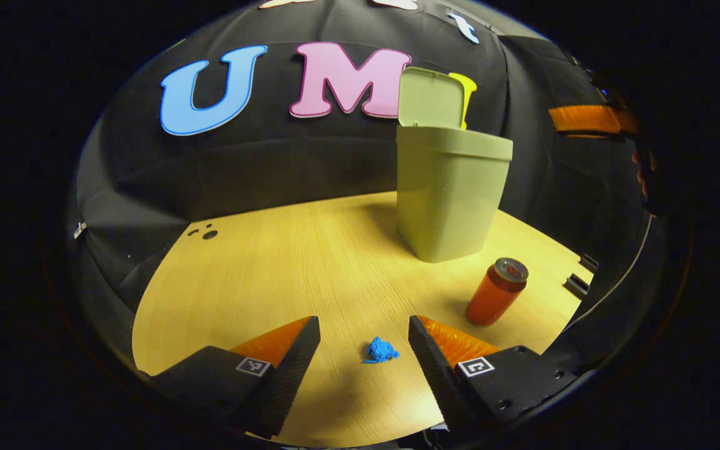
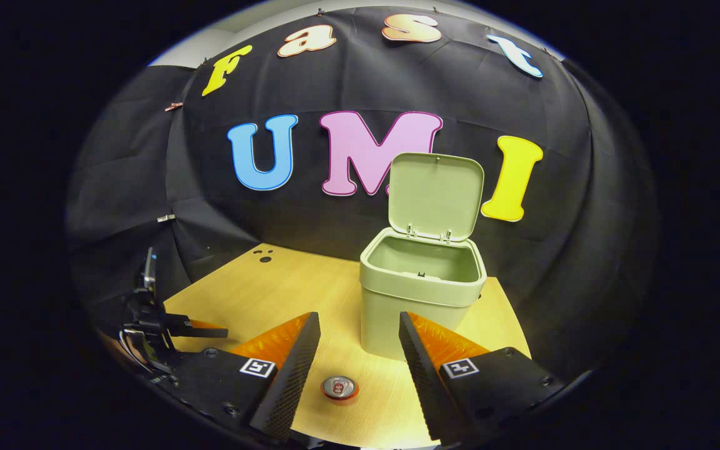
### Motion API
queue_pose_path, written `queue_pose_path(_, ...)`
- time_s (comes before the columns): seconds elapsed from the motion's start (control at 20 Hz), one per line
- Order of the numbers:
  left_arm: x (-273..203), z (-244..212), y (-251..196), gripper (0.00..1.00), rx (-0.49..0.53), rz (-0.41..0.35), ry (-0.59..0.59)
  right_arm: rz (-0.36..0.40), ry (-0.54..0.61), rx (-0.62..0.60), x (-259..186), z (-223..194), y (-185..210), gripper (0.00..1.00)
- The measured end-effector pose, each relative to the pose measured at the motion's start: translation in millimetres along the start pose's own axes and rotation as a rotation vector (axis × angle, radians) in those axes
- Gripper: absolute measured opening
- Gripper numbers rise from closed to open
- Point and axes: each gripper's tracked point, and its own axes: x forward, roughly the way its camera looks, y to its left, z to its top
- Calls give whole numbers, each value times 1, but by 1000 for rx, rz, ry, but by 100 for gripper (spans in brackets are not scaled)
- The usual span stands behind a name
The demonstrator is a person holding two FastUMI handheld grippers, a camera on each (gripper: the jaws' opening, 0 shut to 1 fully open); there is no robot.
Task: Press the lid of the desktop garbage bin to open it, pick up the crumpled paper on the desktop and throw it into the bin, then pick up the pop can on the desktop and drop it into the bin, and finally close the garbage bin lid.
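The pale green bin (image 1: 450,190) stands at the back of the wooden table with its lid (image 1: 430,99) raised upright. A small blue crumpled paper (image 1: 381,350) lies on the table between the fingers of my left gripper (image 1: 364,340), which is open and low over it. An orange pop can (image 1: 496,291) stands upright to the right of the paper, in front of the bin. In the right gripper view, my right gripper (image 2: 359,337) is open above the can (image 2: 340,388), whose top shows below it. The bin (image 2: 421,294) stands just beyond, its lid (image 2: 436,195) up.
The wooden table (image 1: 285,269) ends close behind the bin at the black cloth wall. A few dark spots (image 1: 204,232) mark its far left corner. The other gripper (image 2: 166,326) shows at the left edge of the right gripper view.
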Motion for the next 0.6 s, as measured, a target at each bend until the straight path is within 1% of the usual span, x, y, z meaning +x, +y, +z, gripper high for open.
queue_pose_path(0.25, 24, -31, -18, 90, 20, -40, 100, 9, 15, -3, -2, -6, -8, 81)
queue_pose_path(0.35, 33, -40, -23, 89, 23, -45, 131, 13, 24, -7, 0, -8, -11, 81)
queue_pose_path(0.4, 39, -43, -24, 88, 24, -43, 144, 13, 27, -3, 0, -8, -12, 81)
queue_pose_path(0.55, 51, -55, -21, 88, 35, -27, 188, 10, 33, 1, -2, -11, -20, 81)
queue_pose_path(0.6, 55, -59, -21, 85, 36, -26, 204, 7, 38, 0, -2, -13, -22, 81)
